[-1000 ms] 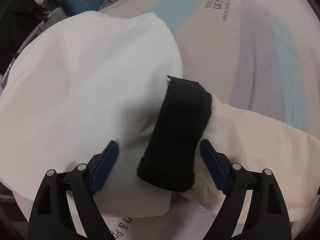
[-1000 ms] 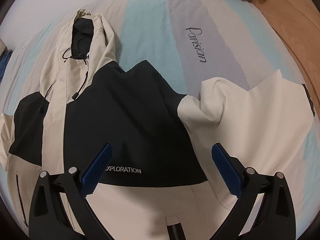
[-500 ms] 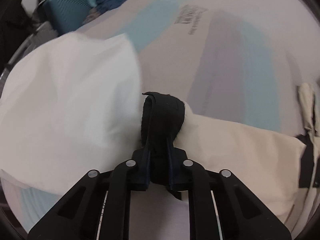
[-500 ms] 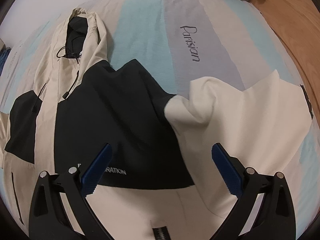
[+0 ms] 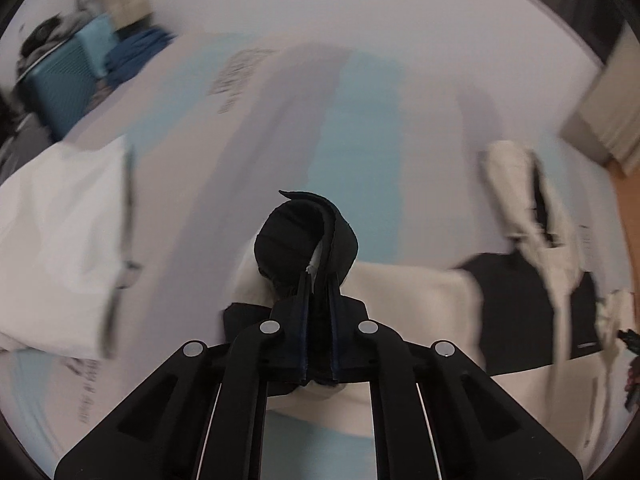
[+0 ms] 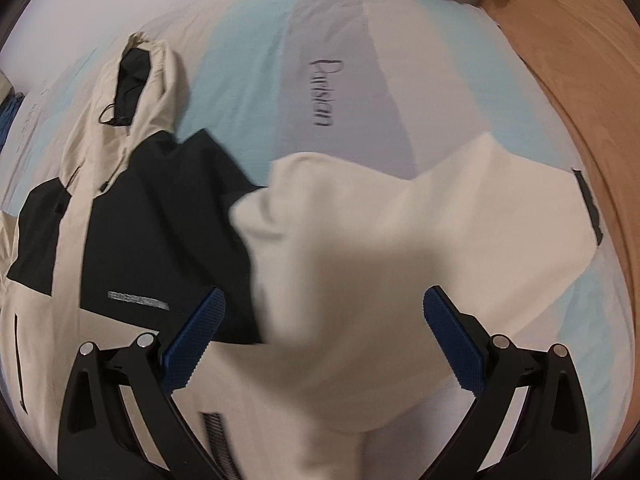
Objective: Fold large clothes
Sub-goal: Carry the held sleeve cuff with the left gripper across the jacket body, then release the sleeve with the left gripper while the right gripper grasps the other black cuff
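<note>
A cream and black hooded jacket point(image 6: 152, 224) lies spread on a bed with a striped sheet point(image 6: 256, 72). In the left wrist view my left gripper point(image 5: 318, 280) is shut on the black cuff point(image 5: 304, 236) of one cream sleeve point(image 5: 416, 292), lifted above the sheet. In the right wrist view my right gripper point(image 6: 320, 320) stands open over the jacket's other cream sleeve point(image 6: 400, 248), which is bunched up between and beyond the fingers without the pads touching it. The hood point(image 6: 140, 64) lies at the upper left.
A white cloth point(image 5: 60, 232) lies at the left of the left wrist view. A teal case point(image 5: 60, 84) and blue fabric point(image 5: 132, 52) sit beyond the bed's far corner. A wooden floor point(image 6: 580, 80) runs along the bed's right edge.
My left gripper closed on the black cuff and carried it up and to the right, away from the white cloth. The right gripper drifted right over the other sleeve, staying open.
</note>
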`<control>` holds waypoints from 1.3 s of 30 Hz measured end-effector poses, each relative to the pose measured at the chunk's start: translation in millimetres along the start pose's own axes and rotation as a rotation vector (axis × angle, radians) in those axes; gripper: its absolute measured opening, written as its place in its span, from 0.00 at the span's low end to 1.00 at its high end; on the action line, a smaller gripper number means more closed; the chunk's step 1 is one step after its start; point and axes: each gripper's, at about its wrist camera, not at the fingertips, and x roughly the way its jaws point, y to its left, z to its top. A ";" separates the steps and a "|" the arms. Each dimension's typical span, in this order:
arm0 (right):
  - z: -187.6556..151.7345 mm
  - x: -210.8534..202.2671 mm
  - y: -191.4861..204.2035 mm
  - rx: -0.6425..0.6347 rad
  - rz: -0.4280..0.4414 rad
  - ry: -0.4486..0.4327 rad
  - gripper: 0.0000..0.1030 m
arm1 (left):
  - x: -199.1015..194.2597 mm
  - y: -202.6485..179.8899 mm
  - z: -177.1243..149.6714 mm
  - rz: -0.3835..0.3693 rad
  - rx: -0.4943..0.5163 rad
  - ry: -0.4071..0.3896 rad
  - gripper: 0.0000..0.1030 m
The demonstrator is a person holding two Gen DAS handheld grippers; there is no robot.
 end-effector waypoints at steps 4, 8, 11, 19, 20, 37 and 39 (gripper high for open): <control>2.3 -4.9 -39.9 -0.005 -0.008 -0.012 0.93 | -4.0 -99.7 -3.3 -0.086 0.011 -0.030 0.05; 2.9 -12.5 -87.5 0.024 -0.008 -0.022 0.93 | -2.4 -199.2 -14.4 -0.157 -0.011 -0.045 0.05; 2.1 -17.4 -115.1 0.039 -0.007 -0.027 0.93 | 4.5 -279.0 -33.6 -0.207 0.004 -0.041 0.05; -9.7 -10.1 -192.7 0.069 -0.041 -0.002 0.93 | 25.4 -469.4 -101.0 -0.288 0.091 0.006 0.05; -11.2 -6.9 -202.7 0.072 -0.046 0.003 0.93 | 27.3 -490.2 -110.7 -0.296 0.103 0.021 0.04; 4.8 48.6 -311.7 -0.003 -0.216 0.028 0.93 | 86.1 -629.2 -208.1 -0.205 0.410 0.091 0.06; 4.9 52.7 -324.3 0.010 -0.216 0.035 0.93 | 88.7 -631.8 -209.4 -0.196 0.425 0.090 0.08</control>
